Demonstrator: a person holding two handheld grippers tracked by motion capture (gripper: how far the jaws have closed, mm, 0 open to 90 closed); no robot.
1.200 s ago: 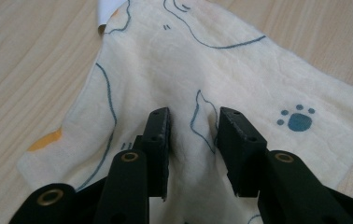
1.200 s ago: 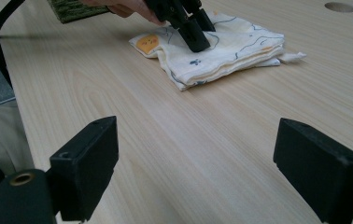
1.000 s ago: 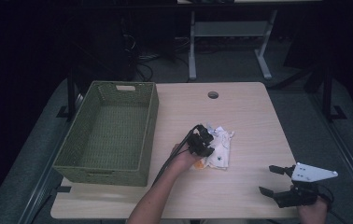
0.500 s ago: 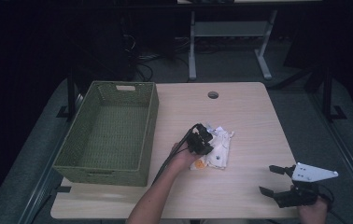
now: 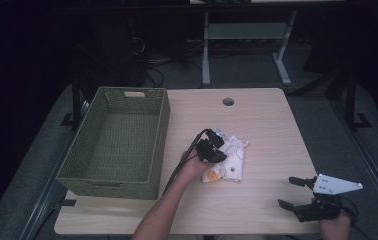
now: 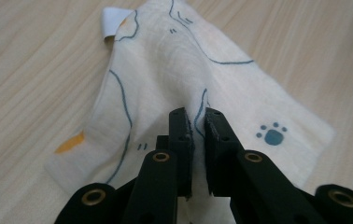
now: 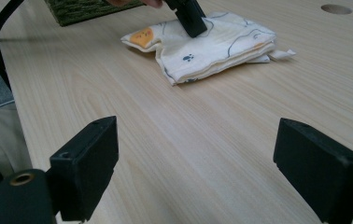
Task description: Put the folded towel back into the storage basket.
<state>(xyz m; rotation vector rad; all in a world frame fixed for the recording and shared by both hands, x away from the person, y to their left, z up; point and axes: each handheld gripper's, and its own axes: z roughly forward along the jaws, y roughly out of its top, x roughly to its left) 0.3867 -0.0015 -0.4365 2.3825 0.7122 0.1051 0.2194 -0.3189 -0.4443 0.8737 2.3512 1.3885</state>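
Two tongs are working over a pale wooden tabletop (image 5: 267, 125). Left tongs (image 5: 216, 150) are sitting on a folded cream cloth (image 5: 232, 160) near the middle of the tabletop, just right of a green woven basket (image 5: 112, 177). Their jaws have just been closing, and in the left gripper view the left tongs (image 6: 198, 122) are pinching a raised fold of the cloth (image 6: 165, 70) between the pads, with only a thin slit of fabric showing between them. So: clenched on the cloth.

Cloth is lying flat on the tabletop, folded into several layers, printed with blue outlines, a blue paw mark (image 6: 271, 135) and orange patches. A small white tag (image 6: 110, 21) is sticking out at its far corner. In the right gripper view the cloth (image 7: 212, 44) is lying well ahead, with the left tongs (image 7: 191, 18) coming down onto its top layer.

Right tongs (image 5: 297, 192) are hovering at the near right corner of the tabletop, well apart from the cloth, with a grey three-cornered plate (image 5: 334, 184) on top. Their jaws are standing wide, released, nothing between them but bare wood.

Basket is sitting along the left side of the tabletop, apart from the cloth. A round hole (image 5: 228, 101) is showing in the tabletop towards the far edge.
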